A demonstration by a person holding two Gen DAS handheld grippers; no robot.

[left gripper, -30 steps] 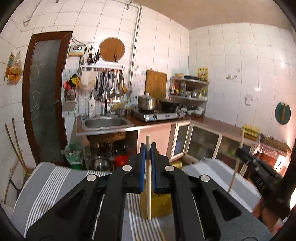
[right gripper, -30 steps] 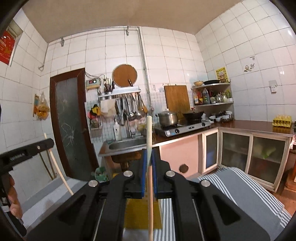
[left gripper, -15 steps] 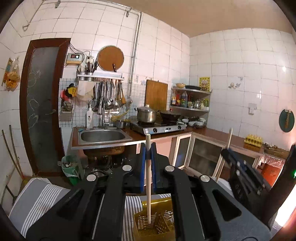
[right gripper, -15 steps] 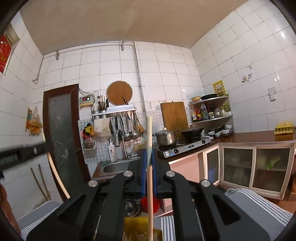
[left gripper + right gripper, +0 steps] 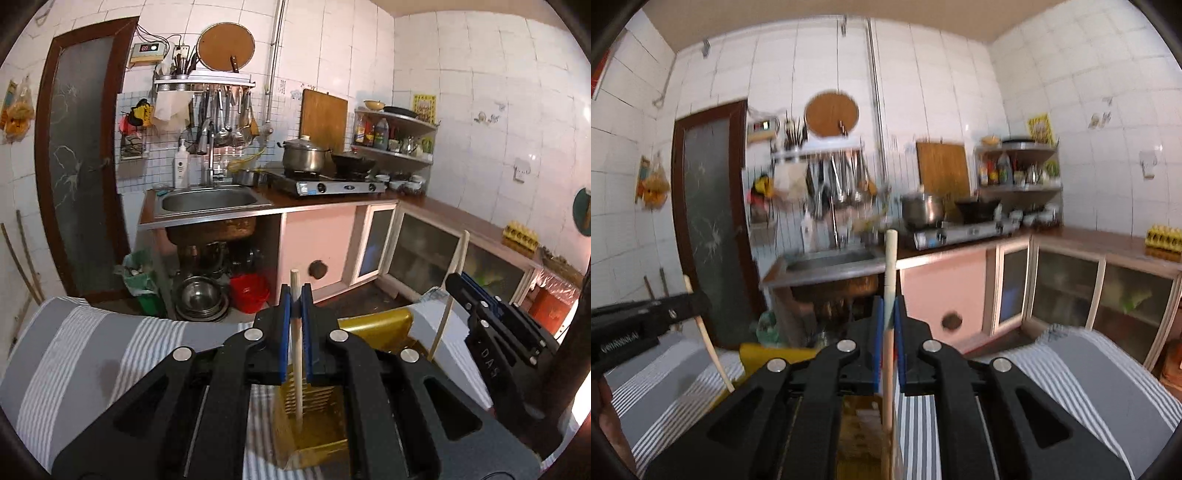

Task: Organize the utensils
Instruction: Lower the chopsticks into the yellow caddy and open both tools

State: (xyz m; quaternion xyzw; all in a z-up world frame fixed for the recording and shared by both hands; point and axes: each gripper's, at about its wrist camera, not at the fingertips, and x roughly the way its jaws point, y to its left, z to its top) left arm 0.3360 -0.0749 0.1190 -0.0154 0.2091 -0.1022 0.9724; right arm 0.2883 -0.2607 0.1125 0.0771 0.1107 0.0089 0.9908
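Above a grey cloth with white stripes (image 5: 92,343), the left black two-finger gripper with blue pads (image 5: 295,325) is clamped on a pale round wooden chopstick (image 5: 297,354), held upright with its top end just above the fingertips and its lower end reaching down into a yellow slatted plastic utensil holder (image 5: 376,325) that stands on the cloth. To the right in the left wrist view, the right black gripper (image 5: 458,286) grips a second pale wooden chopstick (image 5: 448,295), tilted slightly, with its lower end beside the holder's rim; whether it enters the holder cannot be told. From the right wrist view, which is blurred, the right gripper (image 5: 889,332) pinches that second chopstick (image 5: 889,280) between its blue pads, the stick running upright past the fingertips and down over the yellow holder (image 5: 764,354). At the left of this view, the left gripper (image 5: 698,301) carries the first chopstick (image 5: 711,350) on a slant above the striped cloth (image 5: 1089,373). Behind stand a steel sink (image 5: 208,199), a gas stove with a steel pot (image 5: 304,157) and white tiled walls (image 5: 480,110).
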